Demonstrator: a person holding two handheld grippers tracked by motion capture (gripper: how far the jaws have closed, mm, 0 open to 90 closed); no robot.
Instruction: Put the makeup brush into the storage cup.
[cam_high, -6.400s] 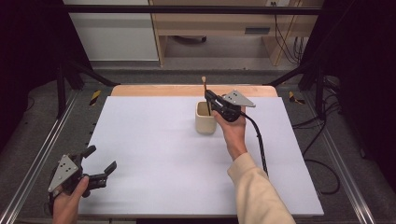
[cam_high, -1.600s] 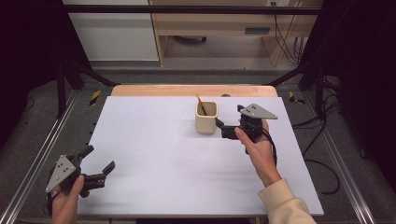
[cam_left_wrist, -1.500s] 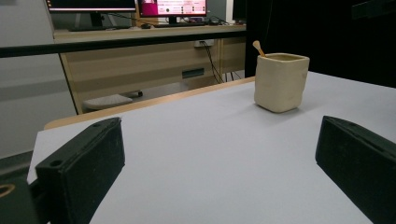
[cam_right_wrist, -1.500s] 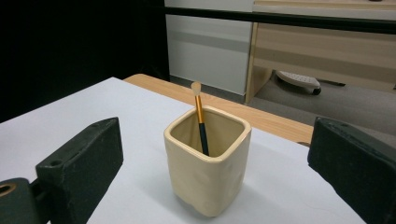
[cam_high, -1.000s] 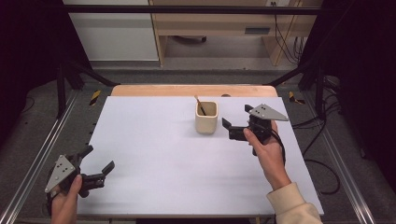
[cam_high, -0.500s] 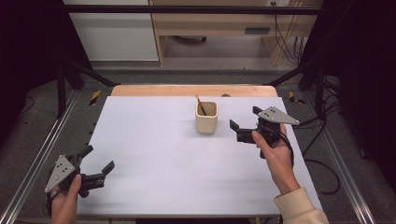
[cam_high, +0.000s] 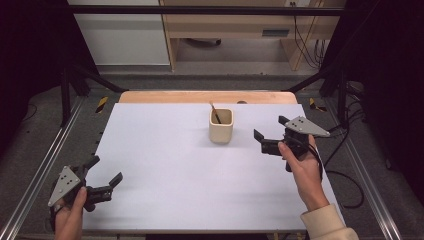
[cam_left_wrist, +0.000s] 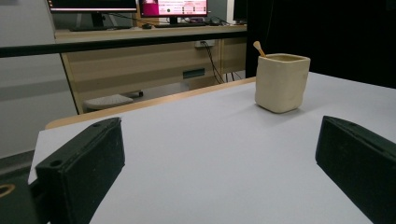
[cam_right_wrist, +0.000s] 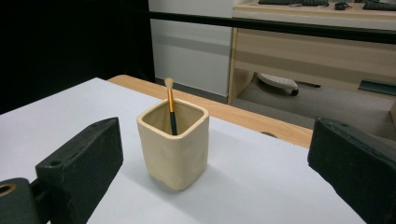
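Jaws of the right gripper (cam_high: 268, 135) stand wide apart, holding and touching nothing, near the cup's (cam_high: 221, 126) right side. Cup sits upright on the table (cam_high: 165, 150) toward its far edge, with a brush (cam_right_wrist: 170, 105) leaning inside. Left gripper (cam_high: 104, 176) rests spread and empty at the near left corner.
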